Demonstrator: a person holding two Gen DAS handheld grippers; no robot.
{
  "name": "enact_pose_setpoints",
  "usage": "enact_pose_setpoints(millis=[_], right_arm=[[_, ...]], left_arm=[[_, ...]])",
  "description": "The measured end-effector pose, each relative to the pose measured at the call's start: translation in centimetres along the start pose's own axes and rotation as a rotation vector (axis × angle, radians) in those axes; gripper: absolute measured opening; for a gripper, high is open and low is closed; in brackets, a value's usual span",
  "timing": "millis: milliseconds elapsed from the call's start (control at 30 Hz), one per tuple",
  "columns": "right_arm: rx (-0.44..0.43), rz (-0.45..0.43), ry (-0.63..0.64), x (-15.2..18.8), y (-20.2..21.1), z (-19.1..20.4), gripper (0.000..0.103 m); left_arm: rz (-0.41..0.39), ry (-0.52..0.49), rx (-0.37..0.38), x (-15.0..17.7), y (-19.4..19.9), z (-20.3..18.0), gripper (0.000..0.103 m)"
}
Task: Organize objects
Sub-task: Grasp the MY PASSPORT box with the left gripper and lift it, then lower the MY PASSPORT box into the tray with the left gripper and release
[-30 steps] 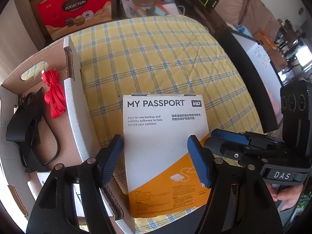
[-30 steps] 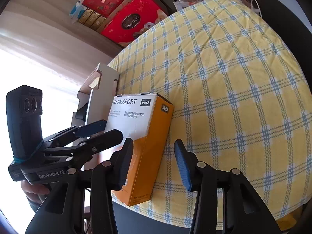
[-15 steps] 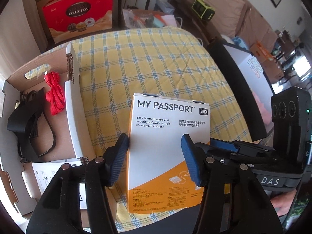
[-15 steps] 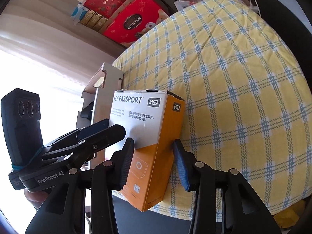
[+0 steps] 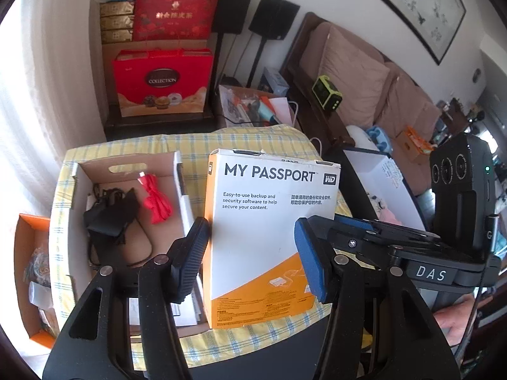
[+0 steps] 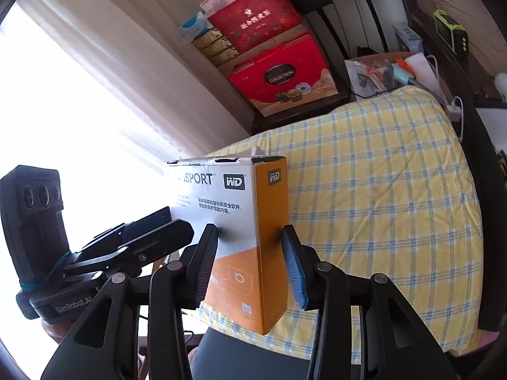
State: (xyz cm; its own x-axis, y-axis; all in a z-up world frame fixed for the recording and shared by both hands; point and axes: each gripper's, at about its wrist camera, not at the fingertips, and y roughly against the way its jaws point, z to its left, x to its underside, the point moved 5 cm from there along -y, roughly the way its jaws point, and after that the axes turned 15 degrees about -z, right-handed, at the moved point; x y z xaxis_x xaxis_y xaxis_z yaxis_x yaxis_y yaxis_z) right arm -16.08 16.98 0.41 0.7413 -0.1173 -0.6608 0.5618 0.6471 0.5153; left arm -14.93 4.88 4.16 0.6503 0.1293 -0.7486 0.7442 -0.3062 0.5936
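Note:
A white and orange "MY PASSPORT" box [image 5: 269,221] hangs tilted above the yellow checked table [image 6: 380,190], held from two sides. My left gripper [image 5: 250,256] is shut on its lower part, one pad against the orange left side and the other over the front near the right edge. My right gripper [image 6: 250,259] is shut on the box [image 6: 234,209] at its orange corner, one pad on the white face and one on the far side. The left gripper's fingers [image 6: 152,234] show beside the box in the right wrist view.
An open cardboard carton [image 5: 76,221] on the table's left holds a black adapter with cable [image 5: 111,218], a red cord [image 5: 155,202] and papers. An orange box [image 5: 25,231] stands lower left. Red gift boxes [image 5: 161,85] are stacked behind, and a sofa [image 5: 355,69] is to the right.
Both grippers have risen with the box, which has come off the checked cloth. The left jaws narrowed onto it, and the view now takes in the whole carton and room.

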Motion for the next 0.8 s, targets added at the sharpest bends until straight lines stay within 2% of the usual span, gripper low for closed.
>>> enact_pose_setpoints(millis=[300, 600, 800], right_arm=[[-0.07, 0.081, 0.022, 0.4, -5.3, 4.8, 0.042], [-0.071, 0.224, 0.02, 4.4, -12.4, 6.0, 0.042], [-0.036, 0.272, 0.027, 6.1, -14.5, 5.1, 0.042]], left_arm=[[-0.021, 0.084, -0.072, -0.3, 2.3, 6.4, 0.052], [0.066, 0.162, -0.147, 3.0, 0.9, 12.6, 0.052], [0.127, 0.187, -0.154, 5.0, -1.0, 14.2, 0.052]])
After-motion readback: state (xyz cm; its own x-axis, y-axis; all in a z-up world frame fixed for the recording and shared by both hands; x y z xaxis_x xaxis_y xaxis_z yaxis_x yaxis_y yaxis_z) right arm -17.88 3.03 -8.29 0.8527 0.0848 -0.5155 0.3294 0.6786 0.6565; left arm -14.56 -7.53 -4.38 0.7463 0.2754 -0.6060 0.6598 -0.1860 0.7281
